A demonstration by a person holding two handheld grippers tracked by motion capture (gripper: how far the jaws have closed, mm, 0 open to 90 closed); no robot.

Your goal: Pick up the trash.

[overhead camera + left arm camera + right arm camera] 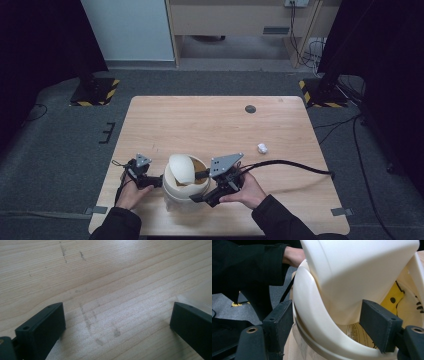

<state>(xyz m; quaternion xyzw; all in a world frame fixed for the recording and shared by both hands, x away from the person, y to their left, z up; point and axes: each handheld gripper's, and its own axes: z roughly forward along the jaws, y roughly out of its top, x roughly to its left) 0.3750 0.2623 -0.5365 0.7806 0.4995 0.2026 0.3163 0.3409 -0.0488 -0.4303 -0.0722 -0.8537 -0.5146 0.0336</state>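
Beside bin (pixel 185 186); both grippers open.

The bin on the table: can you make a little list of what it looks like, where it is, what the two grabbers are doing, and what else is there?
bin: cream, round, with a tilted swing lid; body near the table's front edge
inside bin: something yellow with black marks
left gripper: open, beside the bin's left side, jaws over bare wood
right gripper: open, one jaw outside the rim, one inside
paper ball: small, white, to the right, apart from the bin
table: light wood, dark round spot near the far edge
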